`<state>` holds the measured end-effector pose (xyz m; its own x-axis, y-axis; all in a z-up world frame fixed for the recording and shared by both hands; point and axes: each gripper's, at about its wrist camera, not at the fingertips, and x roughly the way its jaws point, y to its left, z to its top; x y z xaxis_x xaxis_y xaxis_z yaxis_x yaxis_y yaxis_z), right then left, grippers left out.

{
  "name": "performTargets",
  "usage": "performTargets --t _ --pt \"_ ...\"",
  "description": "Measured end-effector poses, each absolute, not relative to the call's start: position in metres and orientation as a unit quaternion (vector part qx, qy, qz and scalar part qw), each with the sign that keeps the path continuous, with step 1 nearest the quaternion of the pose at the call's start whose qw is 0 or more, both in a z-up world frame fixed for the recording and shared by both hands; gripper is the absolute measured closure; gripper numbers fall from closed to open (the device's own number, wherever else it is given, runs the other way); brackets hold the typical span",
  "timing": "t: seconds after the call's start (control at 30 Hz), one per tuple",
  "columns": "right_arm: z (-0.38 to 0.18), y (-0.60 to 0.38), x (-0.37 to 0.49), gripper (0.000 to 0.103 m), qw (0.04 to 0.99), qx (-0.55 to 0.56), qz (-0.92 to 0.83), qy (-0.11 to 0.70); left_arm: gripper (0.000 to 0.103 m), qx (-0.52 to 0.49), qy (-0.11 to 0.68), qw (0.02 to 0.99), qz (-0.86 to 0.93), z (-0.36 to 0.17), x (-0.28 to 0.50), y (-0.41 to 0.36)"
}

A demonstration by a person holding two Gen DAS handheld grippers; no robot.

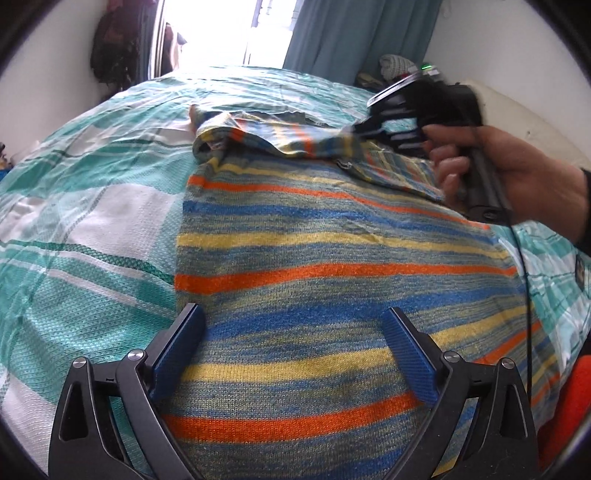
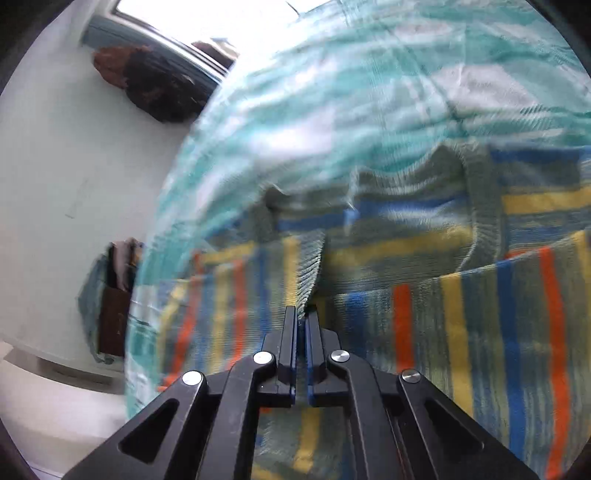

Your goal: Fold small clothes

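Note:
A striped knit sweater (image 1: 332,251) in blue, yellow, orange and grey-green lies flat on the bed. My left gripper (image 1: 295,325) is open and empty, just above the sweater's near part. My right gripper (image 1: 360,127) is shut on the cuff of a sleeve (image 1: 280,138), which it holds lifted across the far part of the sweater. In the right wrist view the right gripper (image 2: 302,317) pinches the ribbed cuff (image 2: 308,269), with the sweater's body (image 2: 480,332) below. That view is blurred.
The bed has a teal and white checked cover (image 1: 92,192). A teal curtain (image 1: 351,33) and a bright window are behind the bed. Dark bags (image 1: 110,51) hang on the left wall. An orange object (image 1: 569,398) shows at the right edge.

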<state>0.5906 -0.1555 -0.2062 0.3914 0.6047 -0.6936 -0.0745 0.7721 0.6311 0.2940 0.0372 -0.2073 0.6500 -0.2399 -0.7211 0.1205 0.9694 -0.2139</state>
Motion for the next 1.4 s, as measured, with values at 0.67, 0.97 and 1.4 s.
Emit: performTargets --t 0.67,0.97,1.4 --pt "-0.190 -0.201 0.529 0.084 0.813 0.200 0.133 0.530 0.005 -0.069 0.432 0.895 -0.093 -0.200 0.292 0.037" --pt "-0.176 -0.176 0.347 0.050 0.817 0.033 0.216 0.534 0.005 -0.039 0.454 0.885 -0.095 -0.184 0.247 0.030" --pt "-0.205 -0.197 0.243 0.038 0.841 -0.030 0.142 0.520 0.003 0.012 0.467 0.883 -0.047 -0.203 0.226 0.015"
